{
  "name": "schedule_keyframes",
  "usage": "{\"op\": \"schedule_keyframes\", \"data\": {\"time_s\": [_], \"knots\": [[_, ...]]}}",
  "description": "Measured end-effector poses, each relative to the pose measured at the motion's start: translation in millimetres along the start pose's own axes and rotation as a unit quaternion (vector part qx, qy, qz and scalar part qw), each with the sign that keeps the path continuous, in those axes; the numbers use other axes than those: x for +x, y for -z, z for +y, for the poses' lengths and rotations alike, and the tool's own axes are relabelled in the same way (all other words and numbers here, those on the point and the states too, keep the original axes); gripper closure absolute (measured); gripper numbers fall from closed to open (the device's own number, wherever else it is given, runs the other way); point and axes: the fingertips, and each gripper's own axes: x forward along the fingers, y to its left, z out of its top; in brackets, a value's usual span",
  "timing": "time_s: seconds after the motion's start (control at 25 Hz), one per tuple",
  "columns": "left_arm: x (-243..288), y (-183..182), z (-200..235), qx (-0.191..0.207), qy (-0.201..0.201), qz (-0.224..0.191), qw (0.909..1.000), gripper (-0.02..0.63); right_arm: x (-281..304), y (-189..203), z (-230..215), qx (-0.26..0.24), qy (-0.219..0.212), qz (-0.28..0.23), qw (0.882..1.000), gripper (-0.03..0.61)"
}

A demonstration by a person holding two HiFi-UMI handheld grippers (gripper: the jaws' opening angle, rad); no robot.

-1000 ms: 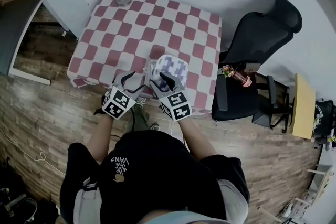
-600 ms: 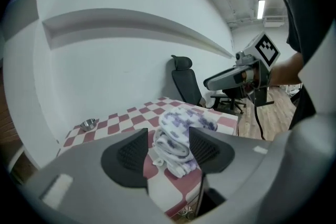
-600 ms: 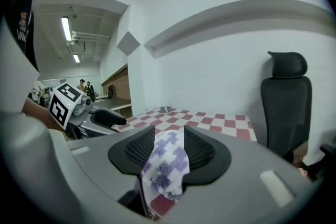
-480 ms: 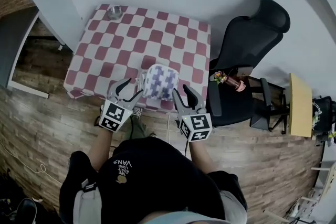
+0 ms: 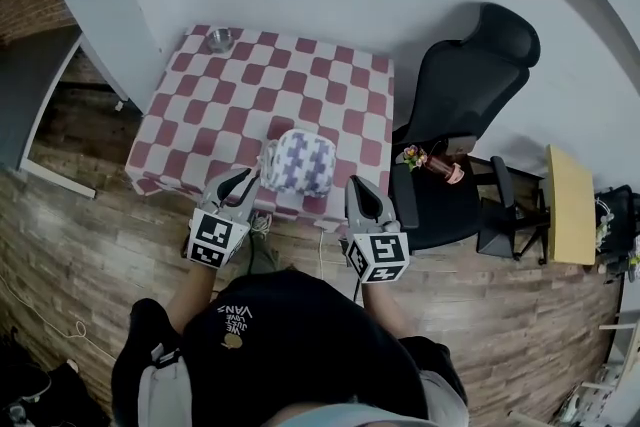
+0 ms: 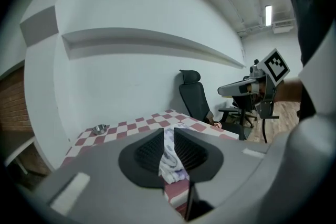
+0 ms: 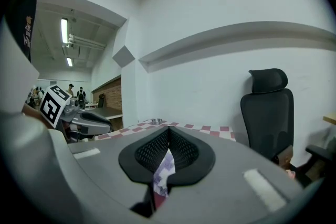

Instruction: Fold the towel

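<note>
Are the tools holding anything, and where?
Nothing. The towel lies on the table, apart from both: right tool shut and empty, left tool has just been closing, empty.

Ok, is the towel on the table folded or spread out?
Folded. The towel lies as a small compact bundle near the front edge of the checkered table, its layers stacked rather than spread flat.

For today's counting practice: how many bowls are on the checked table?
1. A small metal bowl sits near the table's far left corner, apart from the towel. No other shows, and none seems hidden.
</note>
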Motion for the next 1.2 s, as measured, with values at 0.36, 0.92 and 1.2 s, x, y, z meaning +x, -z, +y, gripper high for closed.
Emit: {"op": "schedule_keyframes", "data": {"time_s": [0.36,0.92,1.2], "knots": [[-14,19,-20,-0.005,0.004,0.011,0.9999,0.611,-15,29,3,0.004,0.007,0.028,1.000,0.572],[-25,30,-30,0.010,-0.009,0.017,0.9998,0.611,-26,57,3,-0.010,0.028,0.053,0.998,0.574],[-24,29,-30,0.009,-0.005,0.019,0.9998,0.611,-25,52,1,-0.009,0.035,0.051,0.998,0.574]]}}
